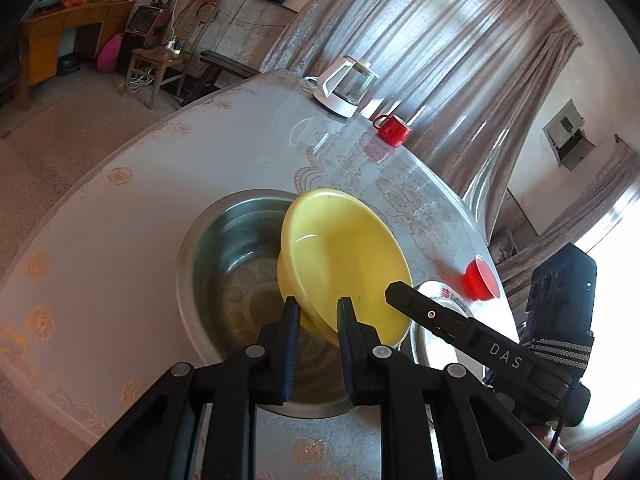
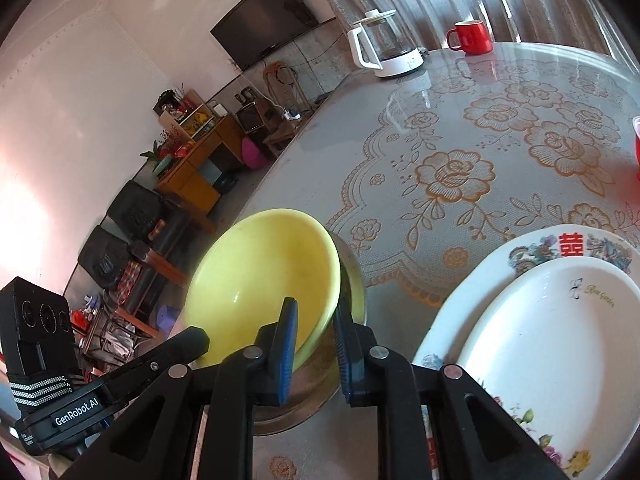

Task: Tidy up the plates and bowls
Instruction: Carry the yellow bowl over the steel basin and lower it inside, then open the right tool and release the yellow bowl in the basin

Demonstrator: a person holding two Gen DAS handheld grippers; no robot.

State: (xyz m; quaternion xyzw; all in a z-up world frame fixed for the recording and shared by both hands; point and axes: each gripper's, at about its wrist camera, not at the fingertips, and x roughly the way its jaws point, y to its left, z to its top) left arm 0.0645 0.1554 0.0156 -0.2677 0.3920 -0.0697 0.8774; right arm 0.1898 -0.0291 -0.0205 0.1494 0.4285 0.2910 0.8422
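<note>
A yellow bowl is held tilted over a steel bowl on the table. My left gripper is shut on the yellow bowl's near rim. My right gripper is also shut on the yellow bowl, gripping the rim at its other side, with the steel bowl just behind it. The right gripper's body shows in the left wrist view. Two stacked white plates, the lower one flowered, lie to the right.
A glass kettle with a white base and a red mug stand at the table's far edge. A red cup sits near the plates. The table edge drops off to the left.
</note>
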